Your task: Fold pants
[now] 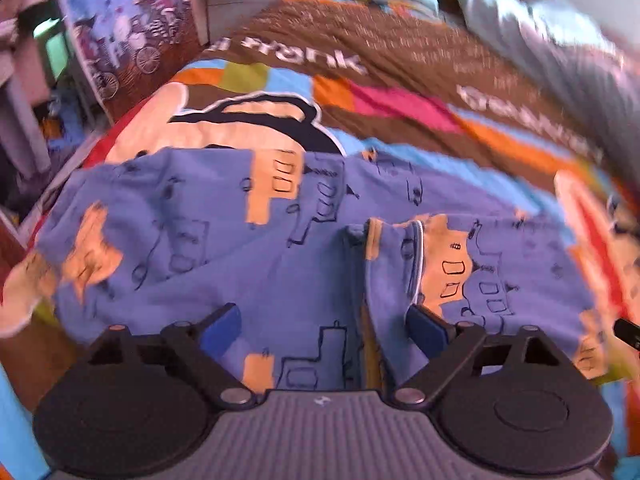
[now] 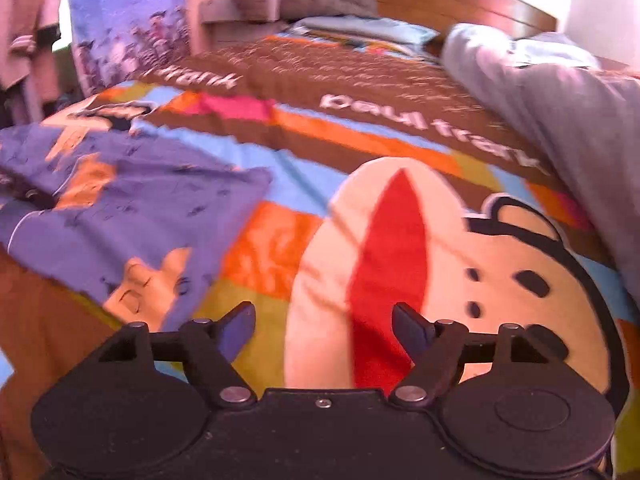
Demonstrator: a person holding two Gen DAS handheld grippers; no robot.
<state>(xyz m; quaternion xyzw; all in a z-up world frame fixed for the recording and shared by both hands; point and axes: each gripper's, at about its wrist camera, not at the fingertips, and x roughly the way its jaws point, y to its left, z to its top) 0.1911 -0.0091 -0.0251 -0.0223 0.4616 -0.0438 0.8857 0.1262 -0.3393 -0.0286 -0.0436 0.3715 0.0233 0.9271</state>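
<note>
Hovering left gripper (image 1: pixel 324 326), jaws wide, empty, over purple printed cotton pants (image 1: pixel 240 240); right gripper (image 2: pixel 324 326) likewise wide, empty, beside them. Risk: pinching colourful quilted bedspread (image 2: pixel 360 140) too.

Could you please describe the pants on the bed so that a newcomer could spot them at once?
Start from the bed's bright patchwork bedspread with its cartoon monkey face. The pants lie spread on it, under the left claw. They alone are purple-blue, printed with orange patches and black line drawings.

Your pants (image 1: pixel 256 248), purple-blue with orange patches and black line drawings, spread flat and rumpled on the bed (image 1: pixel 400 80), one edge folded over
</note>
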